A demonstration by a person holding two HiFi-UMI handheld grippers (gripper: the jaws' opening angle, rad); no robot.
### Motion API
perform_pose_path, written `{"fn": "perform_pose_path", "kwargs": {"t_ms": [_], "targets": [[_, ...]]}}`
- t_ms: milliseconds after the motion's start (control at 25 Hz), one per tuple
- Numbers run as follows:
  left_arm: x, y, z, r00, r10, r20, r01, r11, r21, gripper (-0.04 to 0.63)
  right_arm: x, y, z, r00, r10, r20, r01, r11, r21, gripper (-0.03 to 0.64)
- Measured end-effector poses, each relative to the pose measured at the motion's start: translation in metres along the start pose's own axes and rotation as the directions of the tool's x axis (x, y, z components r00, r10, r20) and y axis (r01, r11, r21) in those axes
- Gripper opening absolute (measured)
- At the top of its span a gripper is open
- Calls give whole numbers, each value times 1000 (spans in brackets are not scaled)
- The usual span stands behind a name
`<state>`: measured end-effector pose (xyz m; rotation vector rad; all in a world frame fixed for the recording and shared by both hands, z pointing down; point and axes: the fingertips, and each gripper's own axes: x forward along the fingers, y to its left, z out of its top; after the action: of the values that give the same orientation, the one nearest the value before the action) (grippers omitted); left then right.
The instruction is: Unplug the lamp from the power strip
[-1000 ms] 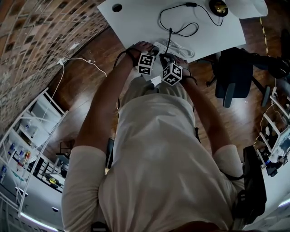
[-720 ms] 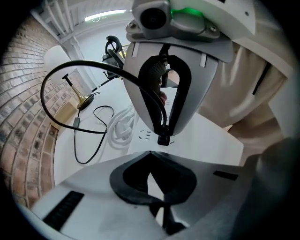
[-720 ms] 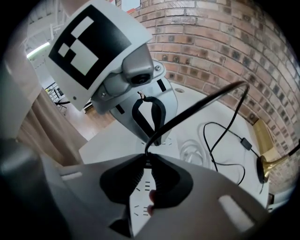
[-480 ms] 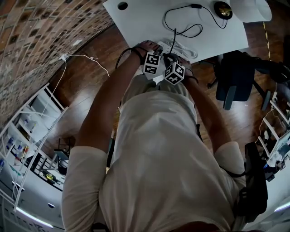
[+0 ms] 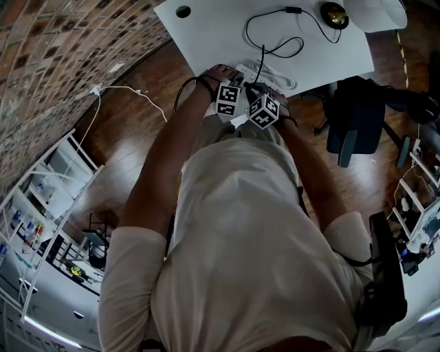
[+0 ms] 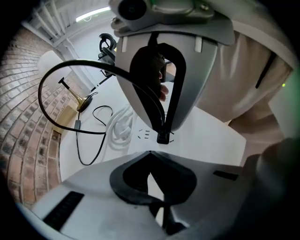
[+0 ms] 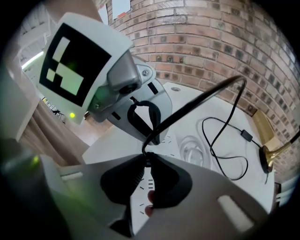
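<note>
A white power strip (image 5: 240,70) lies at the near edge of the white table (image 5: 213,34). The lamp's black plug (image 6: 162,137) sits in it, and its black cord (image 5: 275,49) loops back to the brass lamp base (image 5: 335,12). My right gripper (image 7: 147,158) is closing, its tips pinching the plug where the cord leaves it. From the left gripper view, its pads (image 6: 164,117) narrow down onto the plug. My left gripper (image 6: 150,153) stands opposite with its tips together just above the strip (image 6: 140,135), nothing seen between them.
A coiled white cable (image 6: 119,129) lies beside the strip. The lamp cord carries an inline switch (image 7: 244,134). A black office chair (image 5: 354,110) stands right of the table. A brick wall (image 7: 211,42) runs behind it, and wire shelves (image 5: 41,227) stand on the floor at the left.
Both grippers have stayed over the power strip at the table edge. Only the head view has shifted slightly.
</note>
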<state>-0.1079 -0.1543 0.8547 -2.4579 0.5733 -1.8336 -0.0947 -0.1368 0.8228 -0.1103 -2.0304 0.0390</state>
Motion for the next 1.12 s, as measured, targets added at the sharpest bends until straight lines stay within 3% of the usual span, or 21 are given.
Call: {"fn": "perform_pose_path", "kwargs": {"t_ms": [480,760,840,960,1120], "targets": [[3,0,1,999,-22,-45,21,1000,-15,-14,-2,-3,-1,997,-27,-73,24,999,-33,34],[3,0,0,998,-38,-57,38,999,-16,-13,-14,-2,9,998,-67,15,67,998,-10,32],[2,-2,-2,997,-42,-58,41,999,-20,-14,-24,-2,22,998,-58,35,59,998,-23,32],[3,-1,-3,997,-42,-60,41,999,-14,-12,-24,-5,9,999,-20,-33,19,999,-35,34],[2,-3,0,997,-31,-72,26,998,-61,-12,-41,-6,-10,999,18,-27,-16,998,60,35]]}}
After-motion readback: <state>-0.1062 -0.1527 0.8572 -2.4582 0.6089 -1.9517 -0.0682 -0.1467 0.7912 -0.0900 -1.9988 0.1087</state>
